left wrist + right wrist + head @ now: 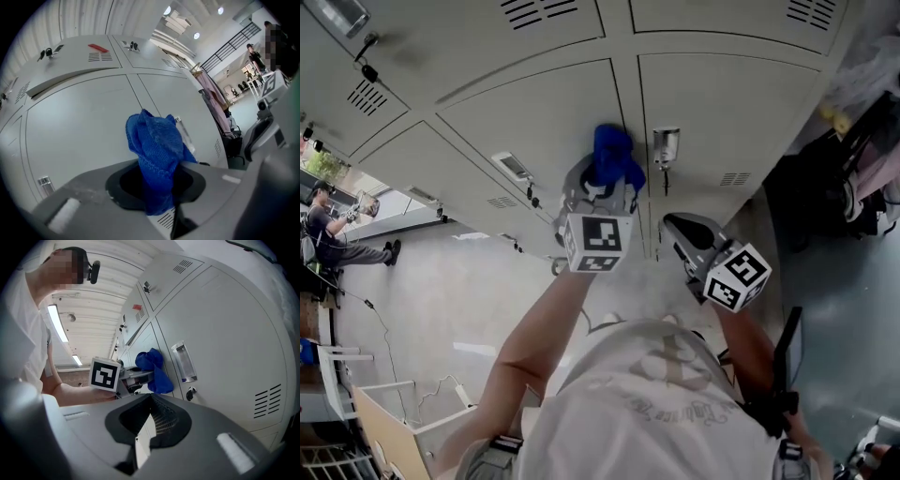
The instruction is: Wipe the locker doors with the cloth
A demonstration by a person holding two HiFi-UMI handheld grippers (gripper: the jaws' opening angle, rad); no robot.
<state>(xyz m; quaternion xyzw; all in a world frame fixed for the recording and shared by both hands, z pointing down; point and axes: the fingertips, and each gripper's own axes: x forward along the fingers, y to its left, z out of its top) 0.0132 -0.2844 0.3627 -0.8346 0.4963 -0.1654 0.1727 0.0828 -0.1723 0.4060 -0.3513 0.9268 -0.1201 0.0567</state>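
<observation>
While I hold the rig up to the lockers, the left hand-held gripper (602,187) has its jaws clamped on the blue cloth (614,155), which bunches up out of them toward the steel. From the left gripper view the cloth (157,150) stands between the jaws with a loose fold on top. It sits in front of the seam between two locker doors, just beside the clear label holder (666,145) on the right-hand locker door (722,103). From the right gripper view it looks very close to the metal, but I cannot tell whether it is pressed on.

The right hand-held gripper (673,225) hangs lower and to the right. Its jaws are drawn in to a narrow slit with nothing between them, and they point at the door below the label holder (183,362) and the key lock (190,393).

I see no damp streaks or wiped patches on any door, so I cannot mark any panel as done. My read is that the wiping is at or near its start here. This door, the left-hand locker door (525,122) and the rows around them all remain to be wiped.
</observation>
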